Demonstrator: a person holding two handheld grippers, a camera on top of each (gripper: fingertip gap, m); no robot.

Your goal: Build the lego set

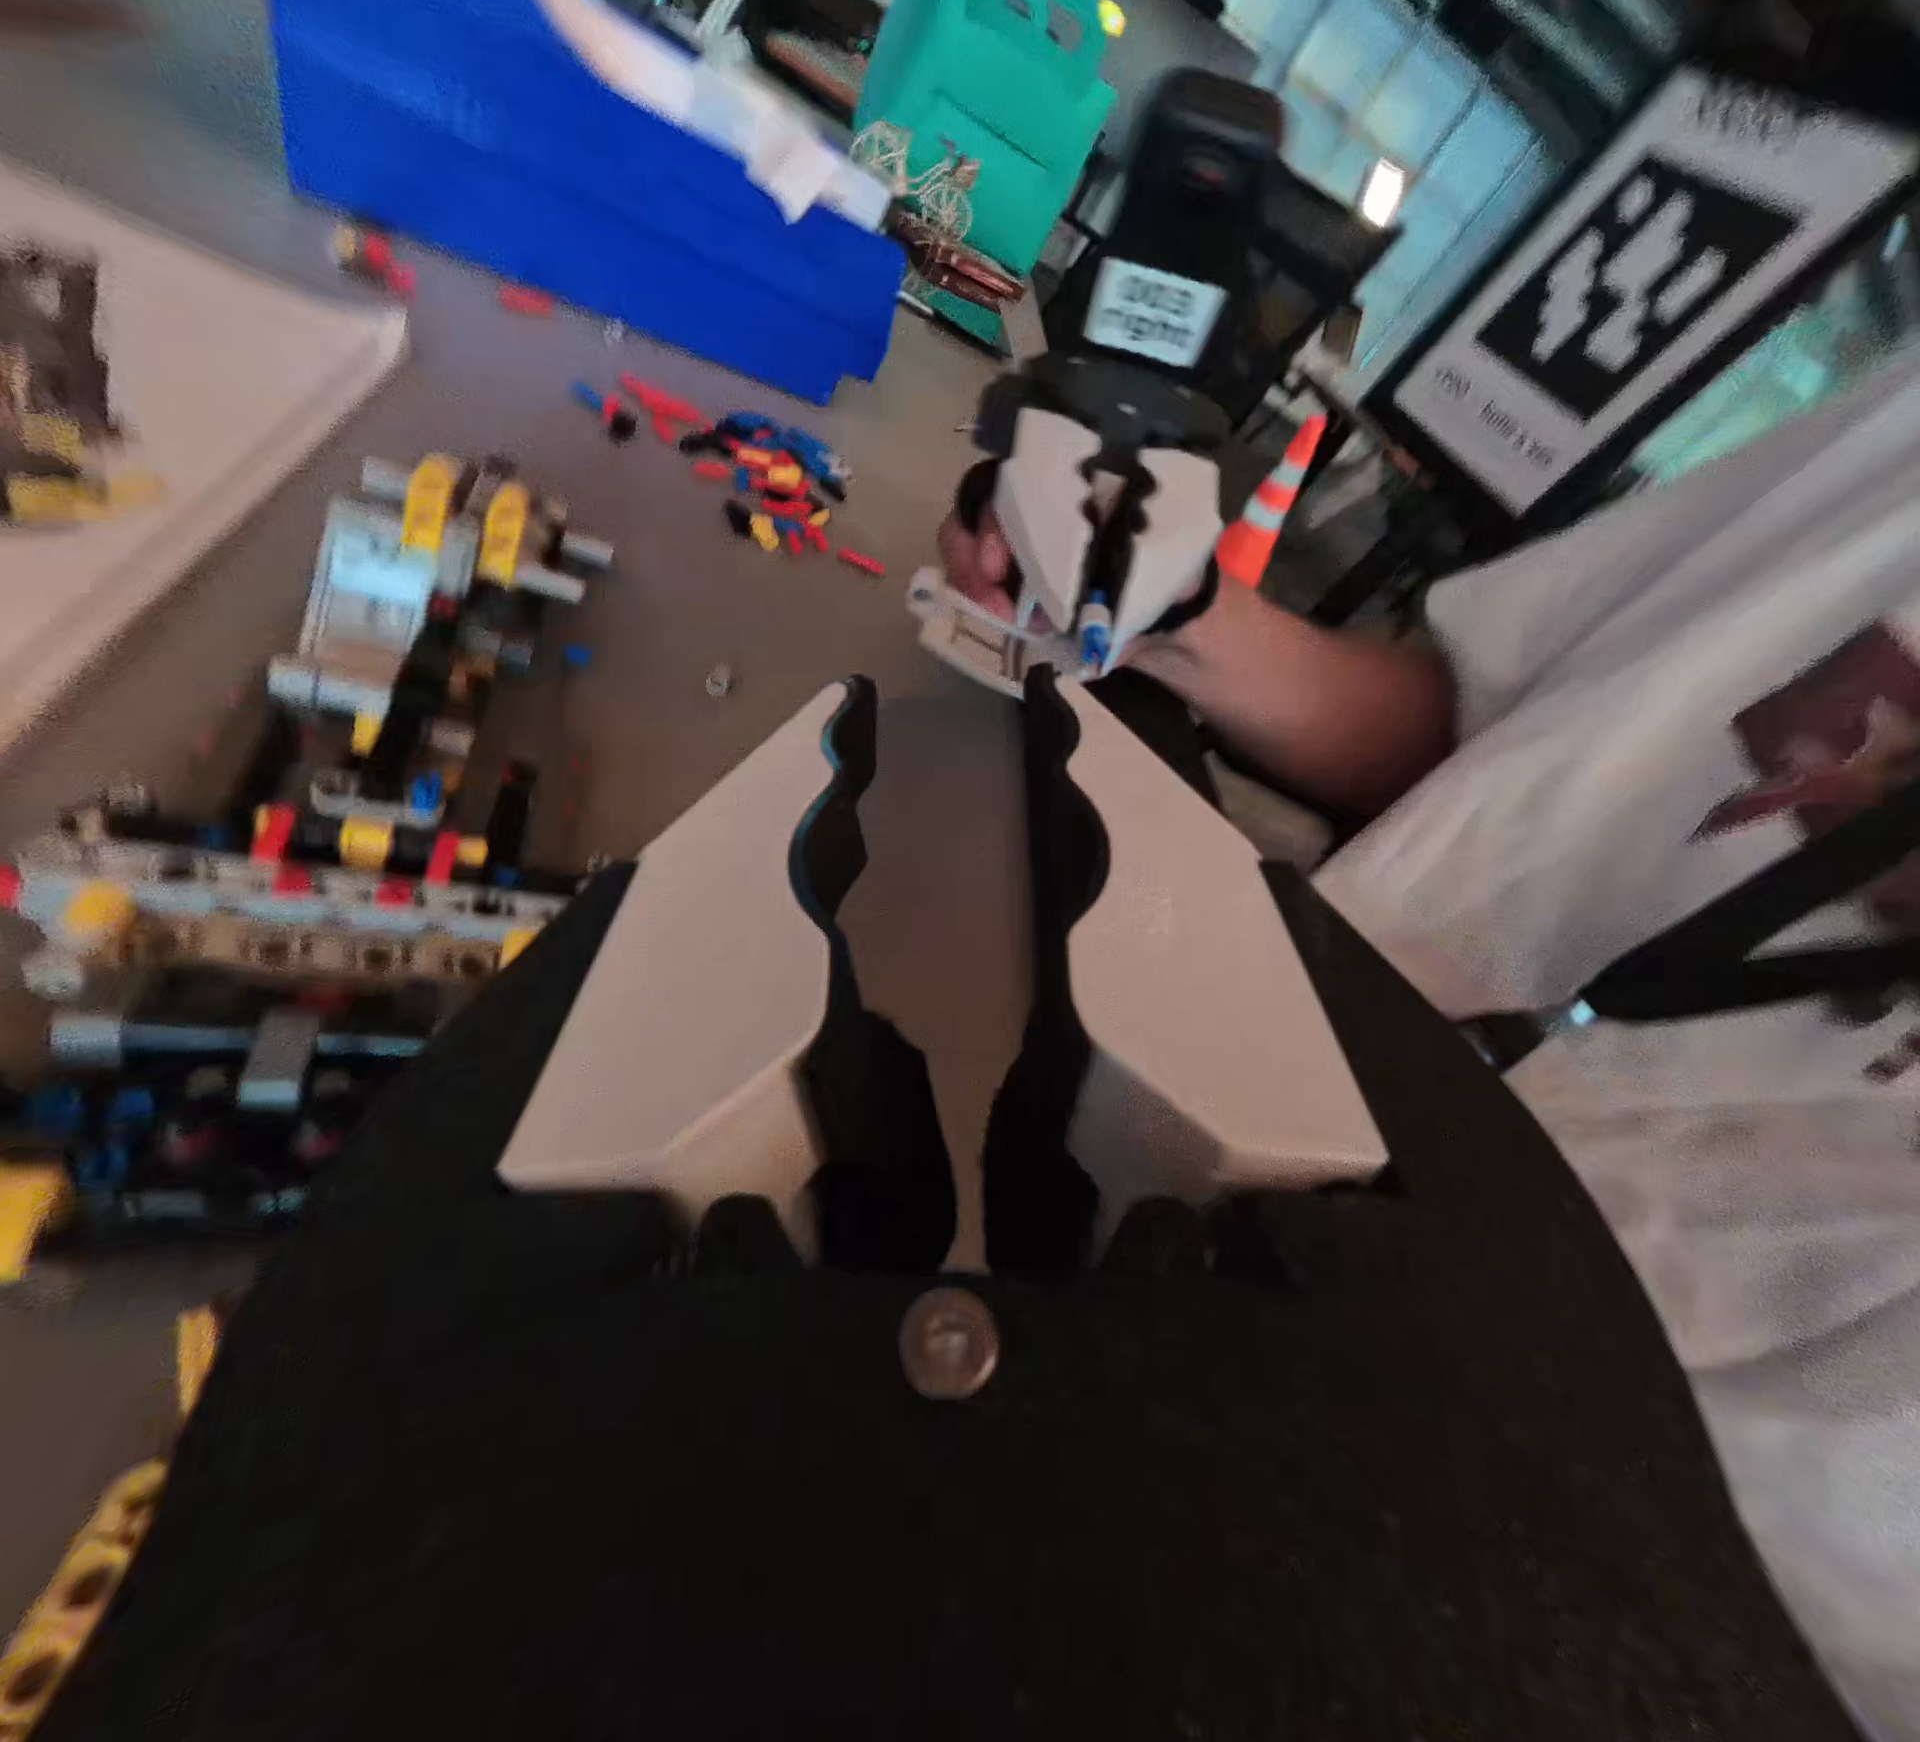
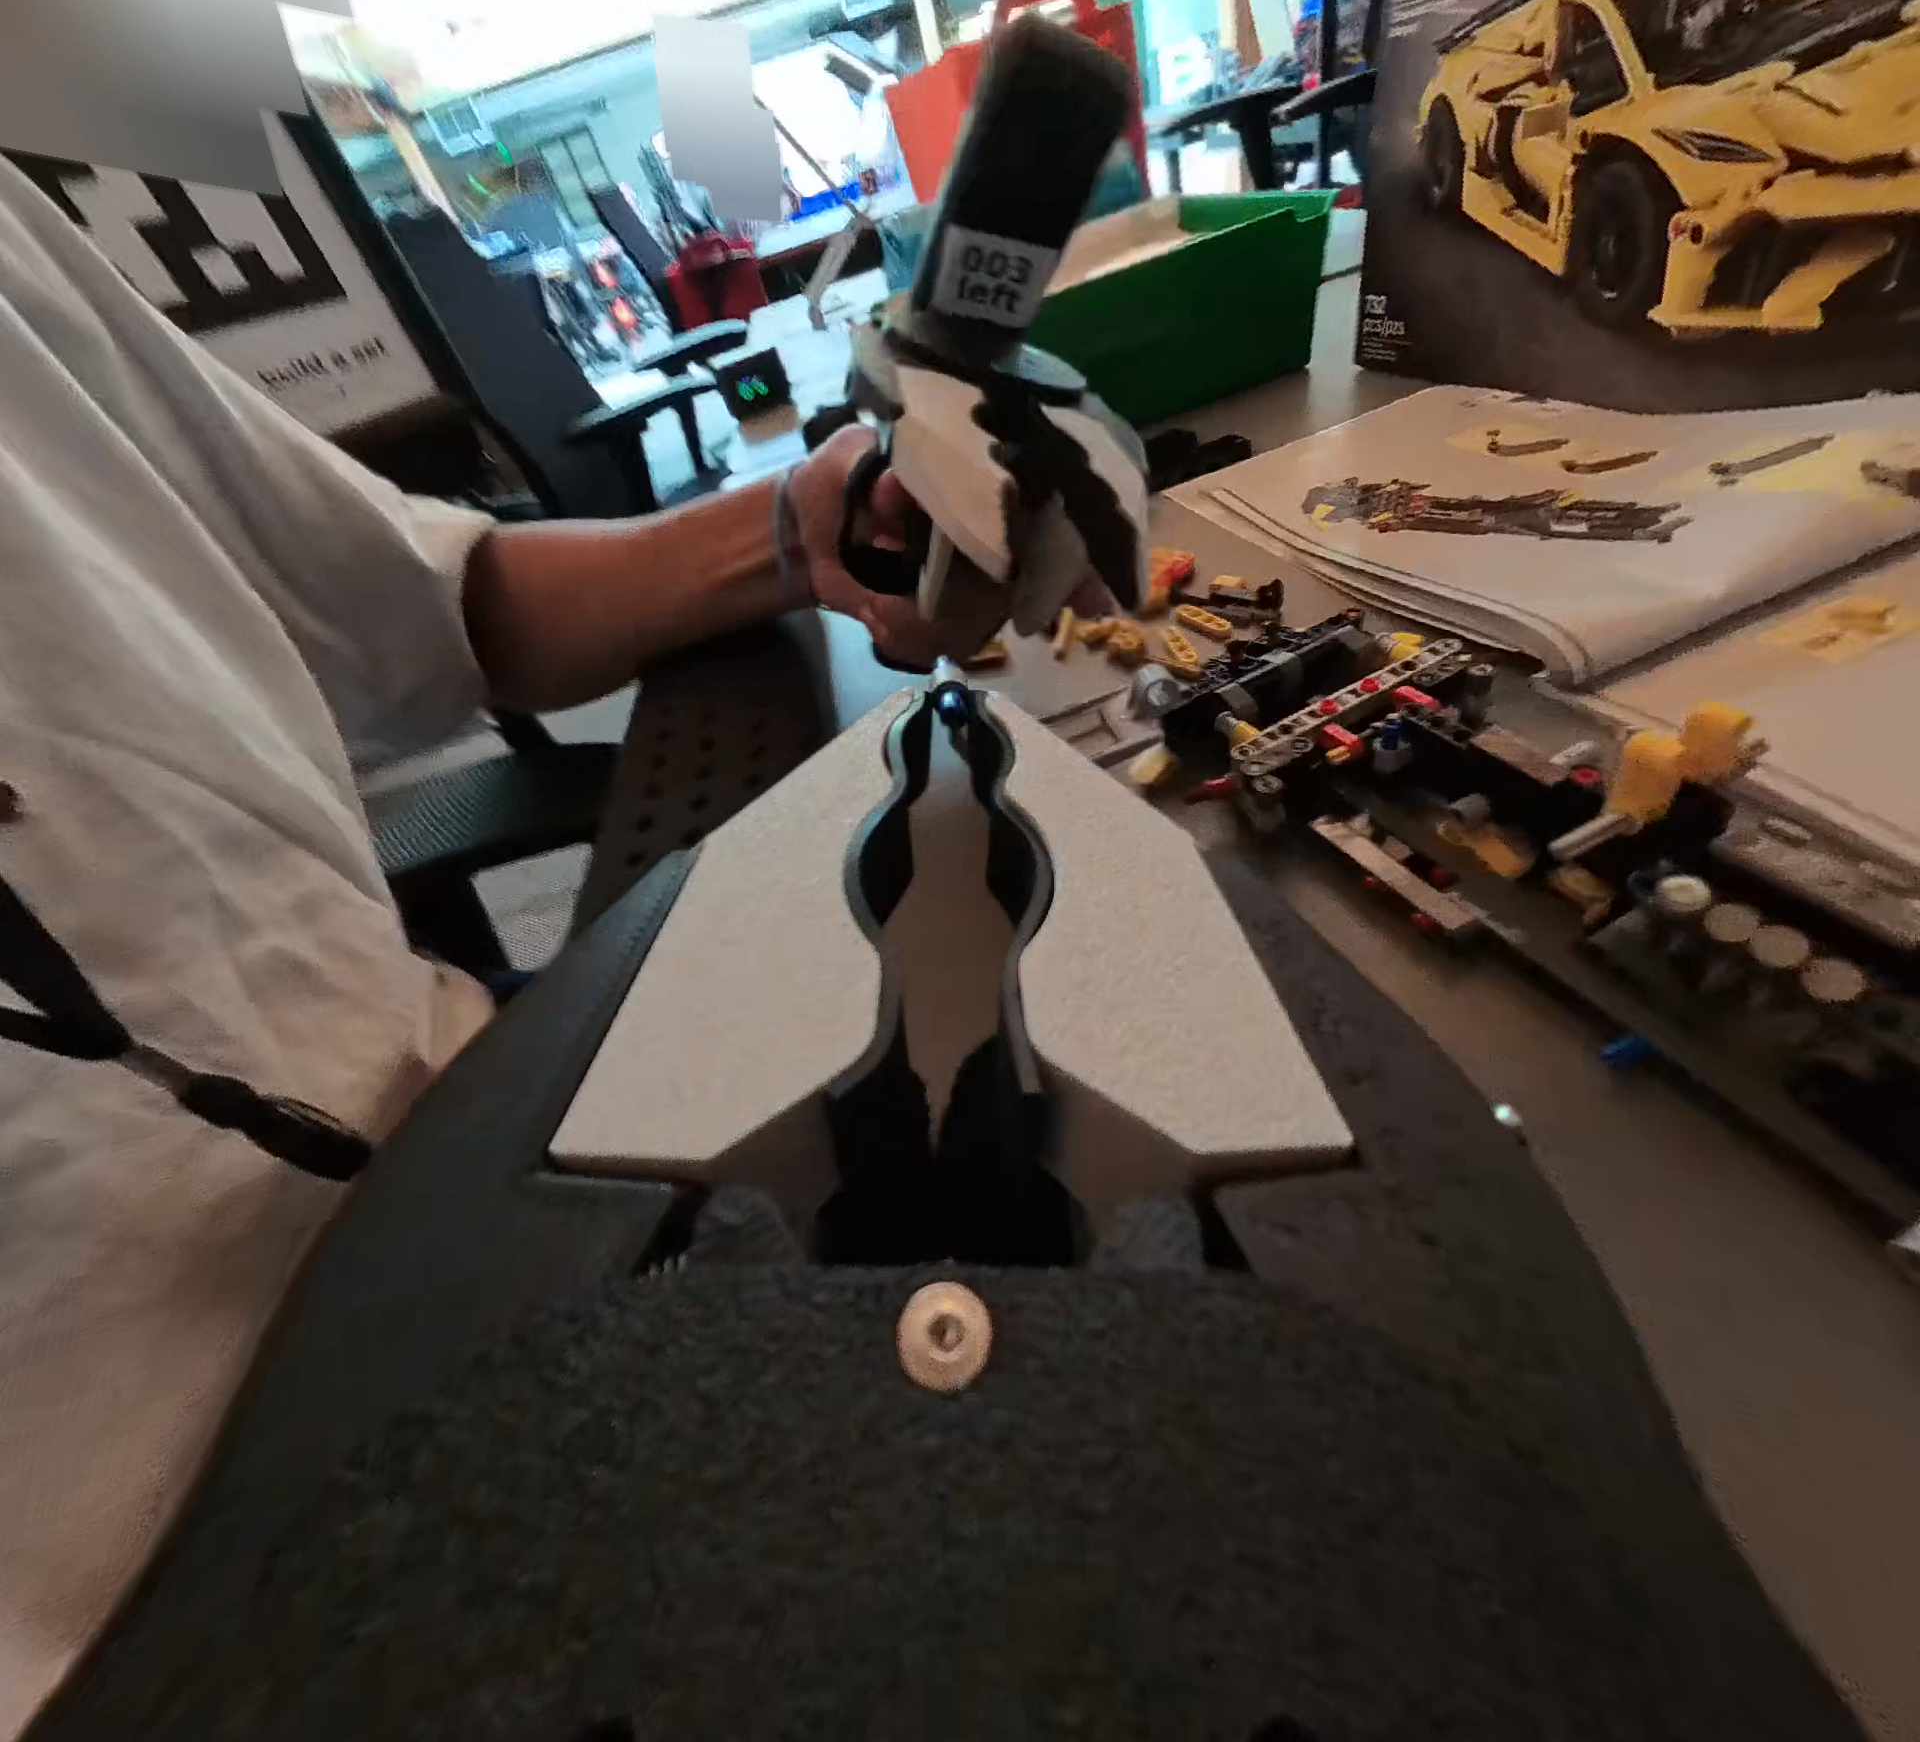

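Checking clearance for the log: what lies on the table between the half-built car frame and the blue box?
In the left wrist view, a loose pile of small bricks lies between the car frame and the blue box.

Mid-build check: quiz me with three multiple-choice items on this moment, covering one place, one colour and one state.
1. Where is the set box?
A. Standing behind the open booklet
B. Lying flat under the chassis
C. On the chair seat

2. What colour is the small pin at the right claw's tips?
A. Red
B. Blue
C. Yellow

3. What state is the left claw in?
A. Shut on a beam
B. Shut with nothing in it
C. Open with nothing between its fingers

Answers:
1. A: the set box stands upright past the far edge of the open booklet.
2. B: the small pin pinched in the right claw is blue.
3. C: the left claw shows a clear gap with only the table seen through it.
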